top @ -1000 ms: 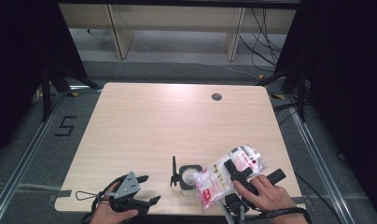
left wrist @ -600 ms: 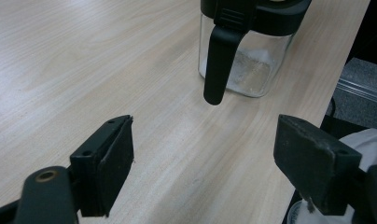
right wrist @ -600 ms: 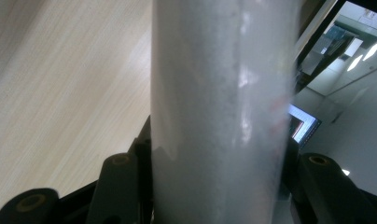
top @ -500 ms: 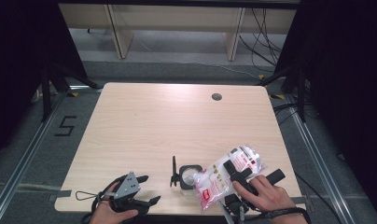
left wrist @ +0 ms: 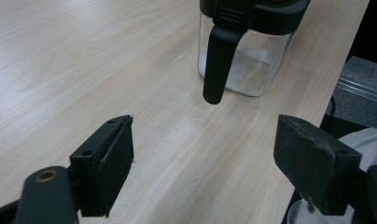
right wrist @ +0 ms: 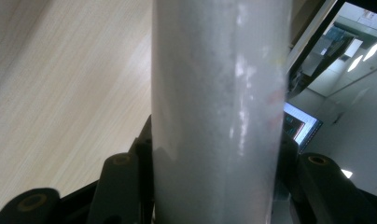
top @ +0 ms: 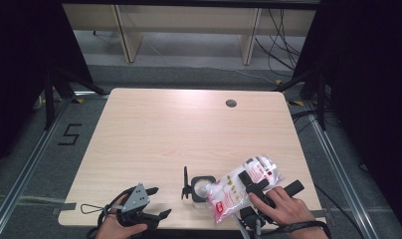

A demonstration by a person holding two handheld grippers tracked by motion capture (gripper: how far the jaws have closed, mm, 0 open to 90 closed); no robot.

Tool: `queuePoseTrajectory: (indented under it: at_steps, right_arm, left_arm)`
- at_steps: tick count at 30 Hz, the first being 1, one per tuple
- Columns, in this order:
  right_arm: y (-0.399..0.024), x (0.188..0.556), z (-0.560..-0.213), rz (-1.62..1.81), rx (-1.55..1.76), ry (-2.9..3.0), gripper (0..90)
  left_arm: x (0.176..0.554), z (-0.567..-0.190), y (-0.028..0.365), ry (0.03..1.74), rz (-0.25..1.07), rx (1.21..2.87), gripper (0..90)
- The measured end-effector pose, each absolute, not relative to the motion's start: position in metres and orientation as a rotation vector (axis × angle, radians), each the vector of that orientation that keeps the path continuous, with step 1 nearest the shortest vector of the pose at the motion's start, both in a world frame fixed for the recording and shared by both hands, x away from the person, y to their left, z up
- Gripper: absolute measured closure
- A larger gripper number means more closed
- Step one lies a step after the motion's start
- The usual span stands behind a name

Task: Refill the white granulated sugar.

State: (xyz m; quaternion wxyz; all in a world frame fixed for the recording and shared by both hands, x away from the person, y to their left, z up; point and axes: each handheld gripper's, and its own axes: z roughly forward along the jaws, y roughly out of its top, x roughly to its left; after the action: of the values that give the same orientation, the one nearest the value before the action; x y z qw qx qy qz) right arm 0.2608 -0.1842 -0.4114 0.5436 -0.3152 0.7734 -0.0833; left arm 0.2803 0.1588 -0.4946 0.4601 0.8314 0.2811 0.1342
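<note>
A clear square jar (top: 201,187) with a black lid stands near the table's front edge; a black latch arm (top: 185,183) sticks up on its left side. In the left gripper view the jar (left wrist: 246,60) holds a little white powder. A clear plastic bag (top: 241,188) of white stuff with red print lies tilted, its lower end at the jar's mouth. My right gripper (top: 252,182) is shut on the bag (right wrist: 219,112), which stands between its jaws (right wrist: 214,154). Left of the jar, my left gripper (top: 159,202) rests open, and its jaws (left wrist: 205,163) hold nothing.
The wooden table (top: 189,129) has a round cable hole (top: 231,103) at the back right. Its front edge runs just below both hands. A wooden shelf frame (top: 189,25) stands beyond the table, and a "5" (top: 69,134) is taped on the floor at left.
</note>
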Motion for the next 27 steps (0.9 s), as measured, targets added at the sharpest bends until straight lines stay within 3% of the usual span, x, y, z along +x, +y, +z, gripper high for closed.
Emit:
queuePoseTrajectory:
  at_steps: [27]
  right_arm:
    - [-0.1889,0.2583,-0.4144,-0.187,-0.693,1.899,54.0]
  left_arm:
    - [0.2803,-0.4945,0.1591,0.692,0.334,2.046,19.7]
